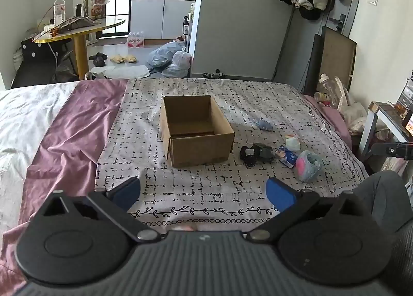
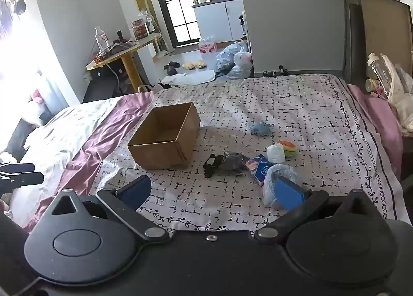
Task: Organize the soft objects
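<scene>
An open cardboard box (image 1: 197, 129) sits on the bed's patterned sheet (image 1: 232, 192), empty as far as its inside shows, and everything else is told from it. Just to the right of the box lies a black bundle (image 1: 248, 155) touching a dark grey folded cloth (image 1: 264, 153). Further right of the box come a blue-and-white packet (image 1: 285, 156) and a pink-and-grey ball of soft cloth (image 1: 308, 165), the two just beside each other. Behind these, still right of the box, rest a small white pouch (image 1: 293, 142) and, in the right wrist view, a burger-shaped soft toy (image 2: 287, 147) touching it. A crumpled blue-grey cloth (image 1: 263, 124) lies apart, to the right of the box's far corner. To the left of the box the sheet gives way to a mauve cover (image 1: 74, 125). The left gripper (image 1: 204, 192) hangs in front of the box with jaws spread wide and nothing between them. The right gripper (image 2: 213, 191) is likewise wide and empty, its right finger (image 2: 289, 192) overlapping the cloth ball in that view.
</scene>
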Motion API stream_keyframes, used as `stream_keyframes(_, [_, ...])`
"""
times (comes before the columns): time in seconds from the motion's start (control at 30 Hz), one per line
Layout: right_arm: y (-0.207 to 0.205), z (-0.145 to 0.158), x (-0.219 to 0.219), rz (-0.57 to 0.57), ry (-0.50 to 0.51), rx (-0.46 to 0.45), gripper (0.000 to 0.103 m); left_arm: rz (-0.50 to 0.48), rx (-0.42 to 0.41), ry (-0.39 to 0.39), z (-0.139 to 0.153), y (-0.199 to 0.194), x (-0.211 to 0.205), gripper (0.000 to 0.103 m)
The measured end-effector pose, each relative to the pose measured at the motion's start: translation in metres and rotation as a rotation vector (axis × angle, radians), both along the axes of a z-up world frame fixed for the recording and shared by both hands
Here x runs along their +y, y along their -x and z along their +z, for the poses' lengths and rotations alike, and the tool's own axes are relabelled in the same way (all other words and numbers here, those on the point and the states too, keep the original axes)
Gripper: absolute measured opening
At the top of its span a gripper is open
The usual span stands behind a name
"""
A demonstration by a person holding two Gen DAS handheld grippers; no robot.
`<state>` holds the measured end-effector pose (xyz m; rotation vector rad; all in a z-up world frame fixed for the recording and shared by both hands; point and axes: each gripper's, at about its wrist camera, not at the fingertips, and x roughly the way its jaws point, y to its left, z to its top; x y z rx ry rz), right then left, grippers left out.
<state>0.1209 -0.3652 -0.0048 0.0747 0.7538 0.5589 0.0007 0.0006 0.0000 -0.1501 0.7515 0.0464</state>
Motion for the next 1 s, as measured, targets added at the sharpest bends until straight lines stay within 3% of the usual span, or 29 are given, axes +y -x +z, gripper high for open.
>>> stream_keyframes(1.0, [0.004,0.001,-0.013,-0.049,0.068,-0.034,0.103,0.006,-0.049,0.037,0.003,0.000,0.002,0.103])
